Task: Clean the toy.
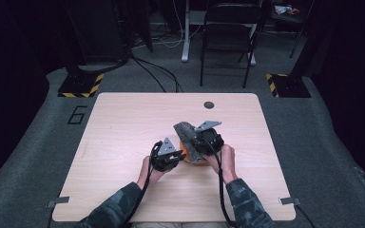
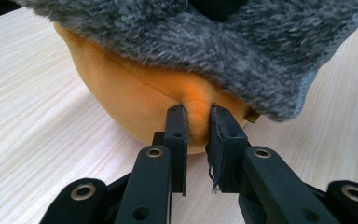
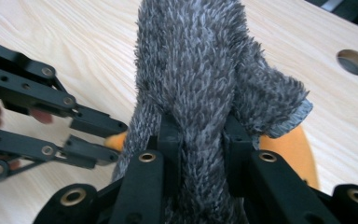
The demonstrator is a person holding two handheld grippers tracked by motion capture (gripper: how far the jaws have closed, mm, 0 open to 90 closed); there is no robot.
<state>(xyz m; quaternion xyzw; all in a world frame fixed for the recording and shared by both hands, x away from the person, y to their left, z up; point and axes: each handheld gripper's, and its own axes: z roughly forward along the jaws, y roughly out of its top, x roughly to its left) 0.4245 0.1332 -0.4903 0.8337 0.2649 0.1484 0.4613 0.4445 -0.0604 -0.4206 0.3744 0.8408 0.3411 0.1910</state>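
Observation:
An orange rounded soft thing (image 2: 135, 98) lies on the wooden table (image 1: 123, 123), and a grey fuzzy fabric cover (image 2: 205, 37) drapes over its top. My left gripper (image 2: 196, 119) is shut on a pinched fold of the orange thing at its near lower side. My right gripper (image 3: 200, 135) is shut on the grey fuzzy fabric (image 3: 191, 70), which rises between its jaws. In the high view the left gripper (image 1: 173, 158) sits just left of the orange thing (image 1: 193, 159), and the right gripper (image 1: 197, 145) holds the grey fabric (image 1: 186, 135) above it.
A round cable hole (image 1: 208, 104) lies near the table's far edge. A black chair (image 1: 228, 33) and stands with yellow-black striped bases (image 1: 81, 84) are on the floor beyond. Cables trail from both grippers toward the person's camouflage sleeves (image 1: 247, 199).

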